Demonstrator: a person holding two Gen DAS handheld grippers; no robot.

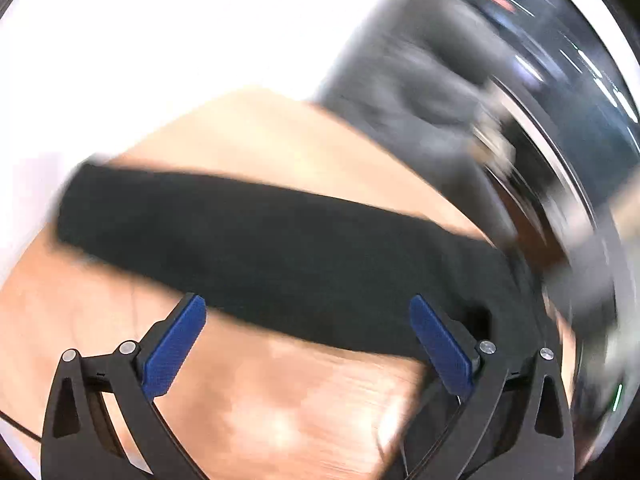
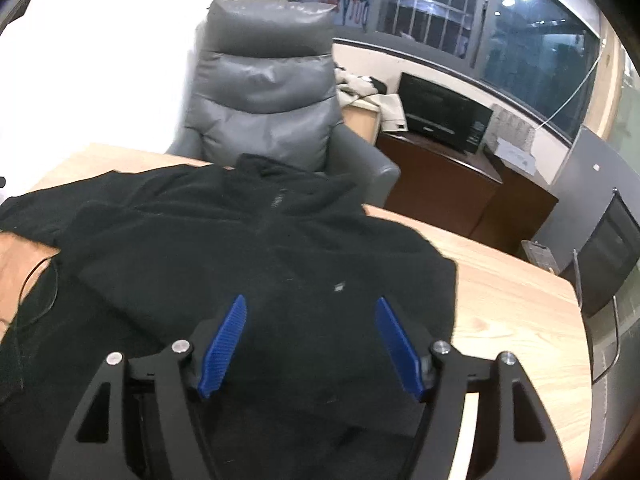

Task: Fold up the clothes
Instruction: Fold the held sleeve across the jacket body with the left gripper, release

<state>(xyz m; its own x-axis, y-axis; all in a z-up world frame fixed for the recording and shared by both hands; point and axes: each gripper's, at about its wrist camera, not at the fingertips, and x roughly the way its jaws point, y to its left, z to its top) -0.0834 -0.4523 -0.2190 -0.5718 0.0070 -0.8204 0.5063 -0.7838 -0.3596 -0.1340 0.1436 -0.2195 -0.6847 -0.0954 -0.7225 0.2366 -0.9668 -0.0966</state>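
Two grippers are in play over a wooden table [image 2: 516, 304], and both stand spread wide with nothing between their blue pads. On the right wrist view, the right gripper [image 2: 311, 346] hangs just above a black fleece jacket [image 2: 248, 248] that lies flat on the table, collar toward the far edge and zipper running down the middle, with one side already folded in across the body. A thin dark cable [image 2: 38, 280] loops beside the jacket at the left. Behind the table sits a grey leather armchair [image 2: 264, 96], and further right a dark cabinet [image 2: 448, 184] carries a black monitor [image 2: 444, 114]. Over on the left wrist view the picture is heavily smeared, but the left gripper [image 1: 308, 344] is clearly splayed open above bare wood, and a long black sleeve [image 1: 248, 248] stretches across the table just past its fingertips, the right pad [image 1: 440, 344] overlapping the cloth's near edge. Whether that pad touches the fabric, I cannot tell.
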